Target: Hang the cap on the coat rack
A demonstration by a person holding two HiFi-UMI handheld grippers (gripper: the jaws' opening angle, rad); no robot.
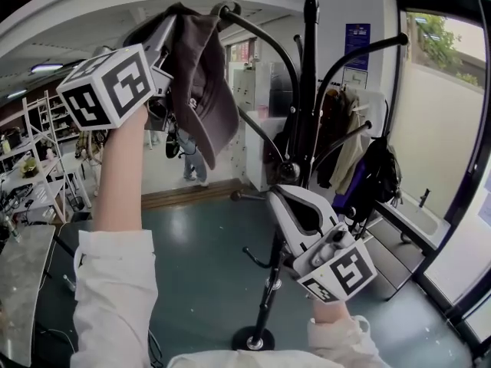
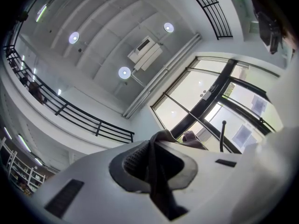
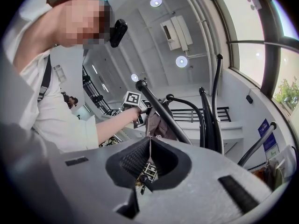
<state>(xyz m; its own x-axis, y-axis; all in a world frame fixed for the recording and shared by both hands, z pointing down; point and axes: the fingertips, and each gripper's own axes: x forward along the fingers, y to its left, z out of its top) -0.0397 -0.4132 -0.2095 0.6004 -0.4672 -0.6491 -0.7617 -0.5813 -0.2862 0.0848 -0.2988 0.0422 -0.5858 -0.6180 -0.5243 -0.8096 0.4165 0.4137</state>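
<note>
A dark brown cap [image 1: 205, 90] hangs from my left gripper [image 1: 164, 43], which is shut on its fabric and raised high at the upper left. The cap's top lies against the upper curved hook [image 1: 230, 11] of the black coat rack [image 1: 308, 90]. In the left gripper view a fold of the cap [image 2: 158, 176] runs between the pads of the left gripper [image 2: 154, 148]. My right gripper [image 1: 275, 195] is lower, beside the rack's pole, shut with nothing in it. The right gripper view looks past the right gripper [image 3: 149, 143] up to the cap [image 3: 158, 124] and hook arm [image 3: 163, 110].
Jackets [image 1: 354, 156] and a black bag [image 1: 381, 176] hang on a second rack at the back right. The rack's round base [image 1: 254, 338] stands on the blue-grey floor. White shelving [image 1: 40, 176] and a grey counter [image 1: 23, 271] are at the left; a window wall [image 1: 441, 129] is at the right.
</note>
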